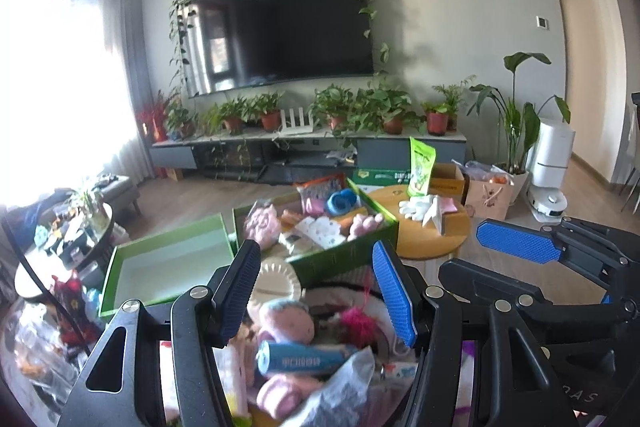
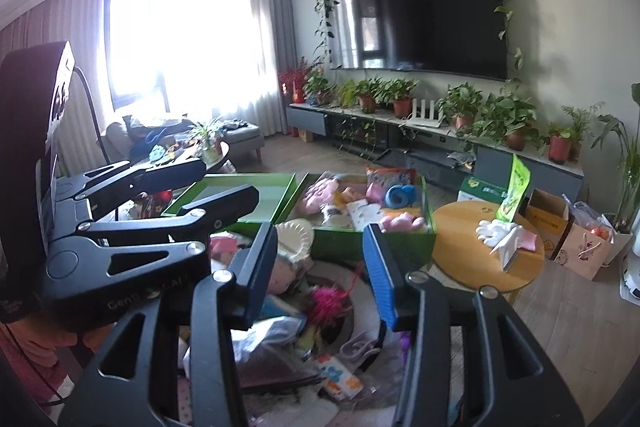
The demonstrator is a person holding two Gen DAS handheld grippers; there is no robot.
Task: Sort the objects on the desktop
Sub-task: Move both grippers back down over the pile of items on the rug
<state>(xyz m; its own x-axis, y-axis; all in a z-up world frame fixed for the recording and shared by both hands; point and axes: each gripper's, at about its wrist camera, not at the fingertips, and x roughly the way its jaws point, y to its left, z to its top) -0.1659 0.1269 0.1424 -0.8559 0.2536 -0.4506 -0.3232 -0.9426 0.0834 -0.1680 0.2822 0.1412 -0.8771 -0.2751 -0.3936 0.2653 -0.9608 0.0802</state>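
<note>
Both grippers hover open and empty over a heap of small objects. My left gripper [image 1: 318,291] is above a pink plush toy [image 1: 286,321], a blue tube [image 1: 298,359] and a magenta feather toy [image 1: 358,323]. My right gripper [image 2: 320,275] is above the same feather toy [image 2: 326,301] and a clear plastic bag [image 2: 272,335]. Beyond the heap stands a green box full of toys [image 1: 344,259] [image 2: 400,241], with an empty green lid [image 1: 160,267] [image 2: 240,195] to its left. A white dumpling mould [image 1: 276,279] [image 2: 296,235] lies just in front of the box.
A round wooden side table [image 1: 436,239] [image 2: 460,251] with white gloves and a green bag stands right of the box. Cardboard boxes and a paper bag [image 2: 580,251] are on the floor beyond. A cluttered dark round table [image 1: 60,243] is at the left. A TV cabinet with potted plants lines the far wall.
</note>
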